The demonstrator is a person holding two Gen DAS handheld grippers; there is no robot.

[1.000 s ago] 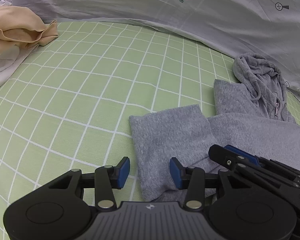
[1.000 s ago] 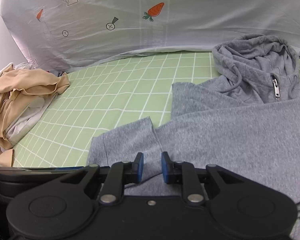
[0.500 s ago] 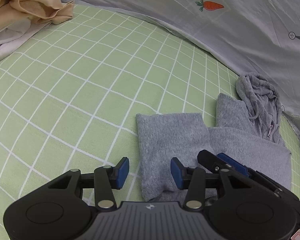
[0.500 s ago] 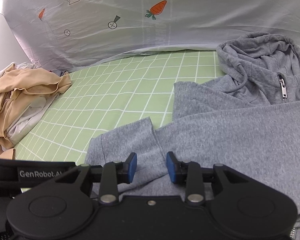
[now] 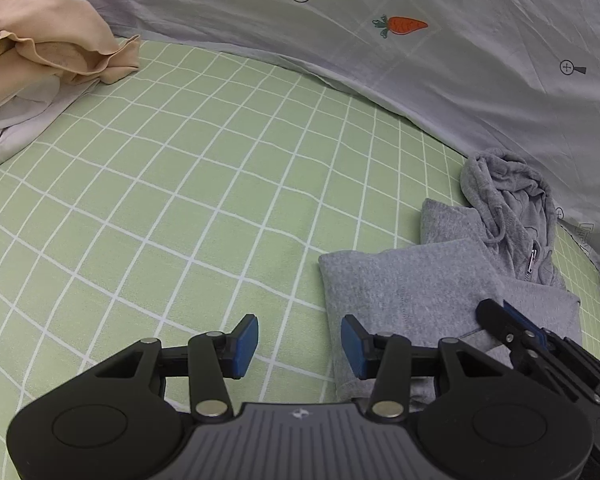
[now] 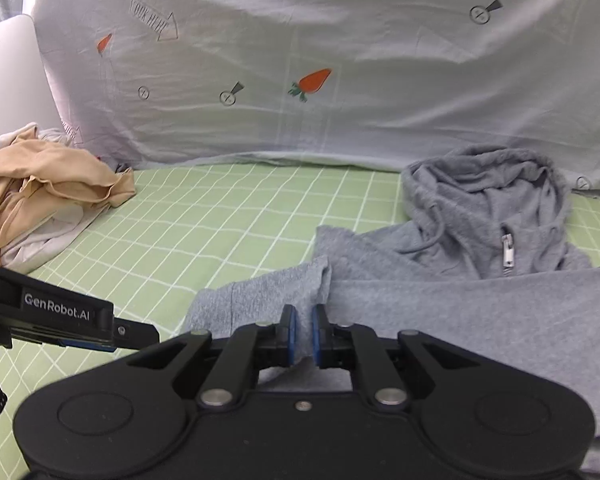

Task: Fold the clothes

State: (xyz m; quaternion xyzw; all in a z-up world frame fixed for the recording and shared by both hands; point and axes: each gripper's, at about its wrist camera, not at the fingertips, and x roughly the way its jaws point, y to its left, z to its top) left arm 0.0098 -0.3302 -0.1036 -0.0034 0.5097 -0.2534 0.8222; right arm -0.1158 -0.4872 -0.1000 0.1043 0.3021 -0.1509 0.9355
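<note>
A grey zip hoodie [image 6: 480, 304] lies on the green checked sheet [image 6: 228, 224], hood at the back. It also shows in the left wrist view [image 5: 420, 284] at the right. My right gripper [image 6: 303, 336] is shut on the grey sleeve [image 6: 268, 292] and lifts its fabric a little off the sheet. My left gripper [image 5: 298, 346] is open and empty, just left of the sleeve's edge, over the sheet [image 5: 180, 200]. The right gripper's body [image 5: 540, 348] shows at the lower right of the left wrist view.
A heap of beige and white clothes [image 6: 40, 196] lies at the back left, also in the left wrist view [image 5: 40, 60]. A pale carrot-print sheet [image 6: 300, 80] hangs along the back. The left gripper's body [image 6: 60, 312] crosses the right wrist view at the left.
My right gripper opened briefly, then shut on the sleeve and raised it. My left gripper stayed open and shifted a little left of the sleeve.
</note>
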